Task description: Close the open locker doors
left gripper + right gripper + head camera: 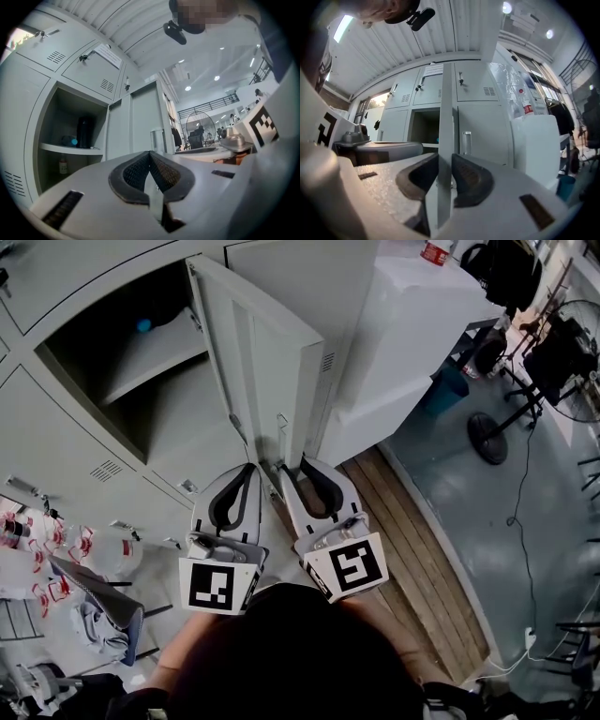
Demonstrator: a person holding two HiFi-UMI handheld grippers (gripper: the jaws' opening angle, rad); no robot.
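One open locker door (pixel 267 362), grasped by right claw (pixel 445 158); left claw (pixel 150 154) clenched, empty.

White cabinet (pixel 412 324): stands on the grey floor (pixel 469 521), right of frame.
Bottle (pixel 435 251): red label, upright on the cabinet top.
Pedestal fan (pixel 572 367): far right, well apart from the cabinet.
Wood planking (pixel 412 549): strip bordering the grey floor.
Cable (pixel 515 517): trails loosely across the floor.

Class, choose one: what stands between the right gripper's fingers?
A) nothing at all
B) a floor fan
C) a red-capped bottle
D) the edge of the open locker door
D: the locker door shows edge-on, upright, between the fingers of the right gripper.
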